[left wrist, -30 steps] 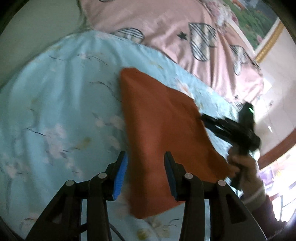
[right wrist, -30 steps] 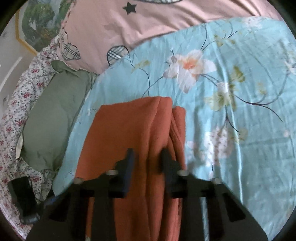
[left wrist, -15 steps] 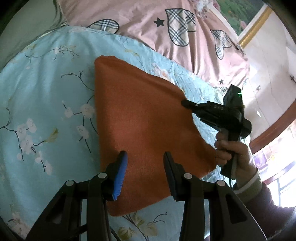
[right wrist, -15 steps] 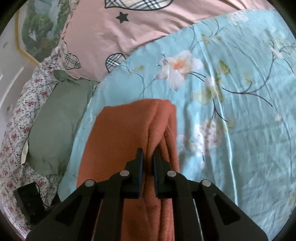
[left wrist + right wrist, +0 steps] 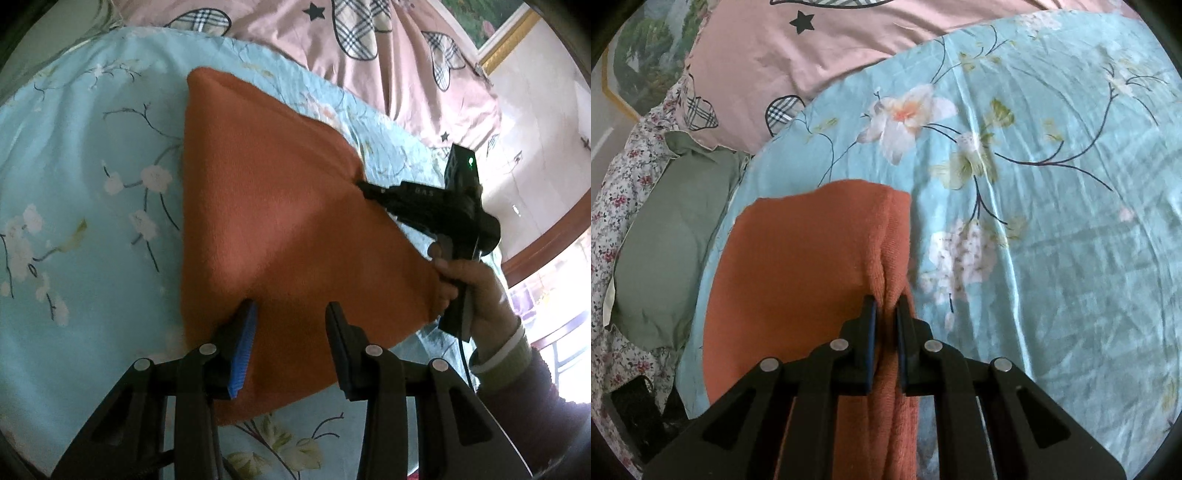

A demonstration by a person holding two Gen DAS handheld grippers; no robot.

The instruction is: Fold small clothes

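right claw (image 5: 885, 306) pinching the orange cloth (image 5: 798, 266), its lower end cut off; left claw (image 5: 290, 314) spread, nearer the cloth than 1 s ago.

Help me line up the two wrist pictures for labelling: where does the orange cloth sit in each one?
Left wrist view: the orange cloth fills the centre, ahead of the open left gripper; the right gripper pinches its right edge.
Right wrist view: the cloth lies lower left of centre, its bunched edge clamped in the right gripper.
Shared landmark: the blue floral sheet under it.
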